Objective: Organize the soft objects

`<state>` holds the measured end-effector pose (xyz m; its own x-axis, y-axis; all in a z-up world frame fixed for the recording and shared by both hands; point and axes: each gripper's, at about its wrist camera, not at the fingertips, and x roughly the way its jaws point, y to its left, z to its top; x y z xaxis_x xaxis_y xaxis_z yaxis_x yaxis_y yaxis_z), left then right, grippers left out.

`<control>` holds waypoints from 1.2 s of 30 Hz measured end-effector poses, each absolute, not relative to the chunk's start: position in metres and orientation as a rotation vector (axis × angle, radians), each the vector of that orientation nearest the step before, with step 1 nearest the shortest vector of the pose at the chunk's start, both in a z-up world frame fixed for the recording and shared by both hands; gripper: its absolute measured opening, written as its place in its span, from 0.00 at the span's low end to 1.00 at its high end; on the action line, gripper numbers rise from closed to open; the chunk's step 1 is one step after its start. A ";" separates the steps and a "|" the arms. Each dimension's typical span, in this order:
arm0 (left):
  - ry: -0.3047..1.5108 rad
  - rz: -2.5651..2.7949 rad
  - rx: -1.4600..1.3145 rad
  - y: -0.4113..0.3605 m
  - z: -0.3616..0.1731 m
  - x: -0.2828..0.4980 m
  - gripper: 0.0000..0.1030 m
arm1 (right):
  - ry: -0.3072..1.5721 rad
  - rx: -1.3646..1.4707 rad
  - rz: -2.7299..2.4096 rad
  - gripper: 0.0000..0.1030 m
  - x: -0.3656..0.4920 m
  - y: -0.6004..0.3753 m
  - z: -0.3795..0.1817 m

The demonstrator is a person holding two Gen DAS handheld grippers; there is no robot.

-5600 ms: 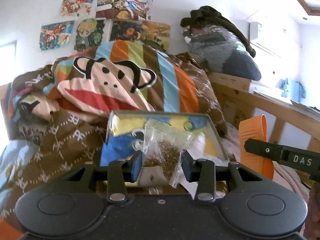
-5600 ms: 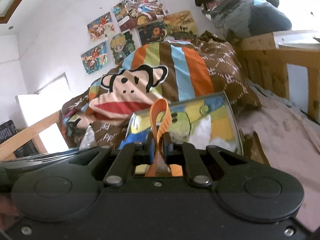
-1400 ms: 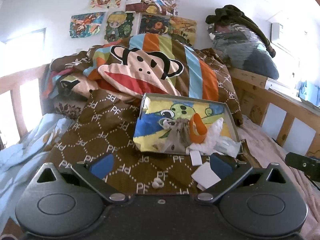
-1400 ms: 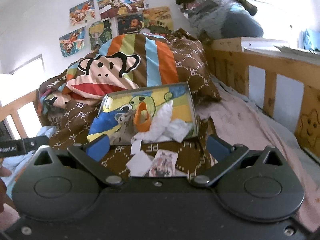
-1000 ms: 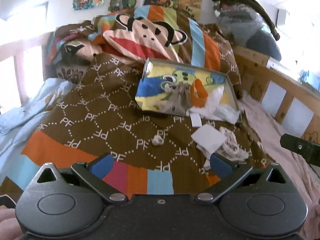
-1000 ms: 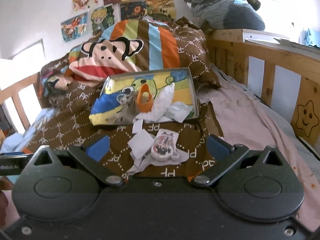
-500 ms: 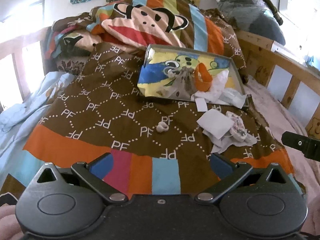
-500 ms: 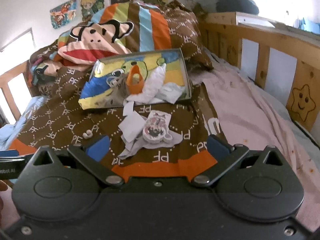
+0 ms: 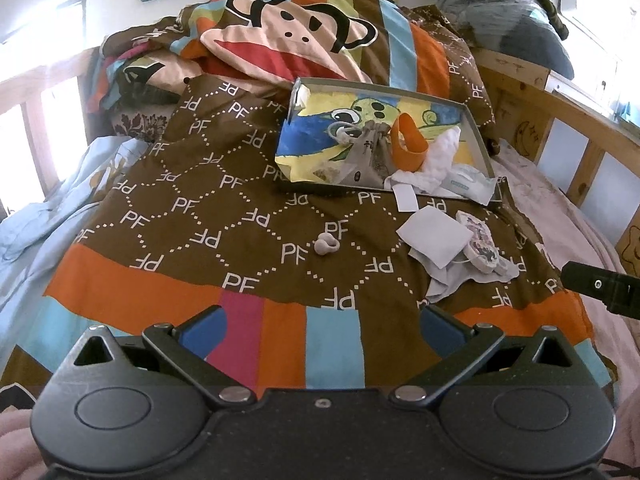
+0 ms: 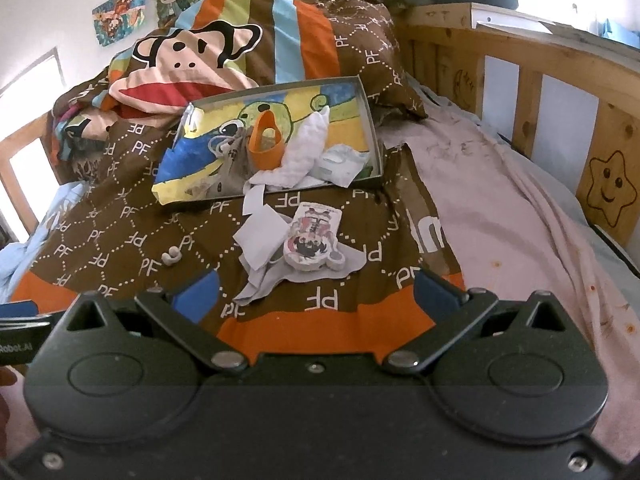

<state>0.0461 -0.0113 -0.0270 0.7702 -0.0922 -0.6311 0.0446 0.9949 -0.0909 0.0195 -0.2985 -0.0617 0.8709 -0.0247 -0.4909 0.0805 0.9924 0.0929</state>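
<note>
Both the left gripper (image 9: 322,330) and right gripper (image 10: 316,290) are spread wide and empty, well back from the shallow tray (image 10: 370,120). The printed plush charm (image 10: 314,236) lies on grey cloth (image 10: 264,284) just before the tray – light, squashy, best pinched across its middle

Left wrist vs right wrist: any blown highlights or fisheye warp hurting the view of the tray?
Left wrist view: window at left blown out, bed rail bowed; tray sharp and evenly lit. Right wrist view: glare top right, rail curved; tray clear.
</note>
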 end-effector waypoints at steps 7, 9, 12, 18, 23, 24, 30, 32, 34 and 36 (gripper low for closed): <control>0.695 -0.078 -0.059 -0.012 -0.028 0.047 0.99 | 0.520 0.110 -0.052 1.00 0.022 -0.298 -0.063; 0.695 -0.077 -0.057 -0.013 -0.028 0.047 0.99 | 0.520 0.108 -0.052 1.00 0.022 -0.296 -0.064; 0.696 -0.077 -0.057 -0.013 -0.028 0.047 0.99 | 0.523 0.106 -0.051 1.00 0.025 -0.296 -0.064; 0.697 -0.074 -0.054 -0.014 -0.028 0.047 0.99 | 0.523 0.107 -0.050 1.00 0.026 -0.297 -0.065; 0.700 -0.073 -0.050 -0.014 -0.029 0.047 0.99 | 0.521 0.107 -0.047 1.00 0.026 -0.297 -0.066; 0.700 -0.074 -0.050 -0.014 -0.029 0.047 0.99 | 0.522 0.108 -0.047 1.00 0.026 -0.297 -0.066; 0.702 -0.072 -0.052 -0.014 -0.029 0.047 0.99 | 0.523 0.108 -0.047 1.00 0.026 -0.297 -0.066; 0.704 -0.072 -0.053 -0.013 -0.030 0.048 0.99 | 0.525 0.107 -0.049 1.00 0.026 -0.297 -0.066; 0.704 -0.071 -0.054 -0.013 -0.030 0.049 0.99 | 0.523 0.106 -0.049 1.00 0.026 -0.297 -0.067; 0.707 -0.071 -0.055 -0.012 -0.030 0.049 0.99 | 0.525 0.106 -0.047 1.00 0.027 -0.297 -0.068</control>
<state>0.0489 -0.0123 -0.0303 0.7581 -0.0836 -0.6468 0.0460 0.9961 -0.0748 0.0271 -0.2965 -0.0677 0.8646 -0.0180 -0.5022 0.0721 0.9934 0.0886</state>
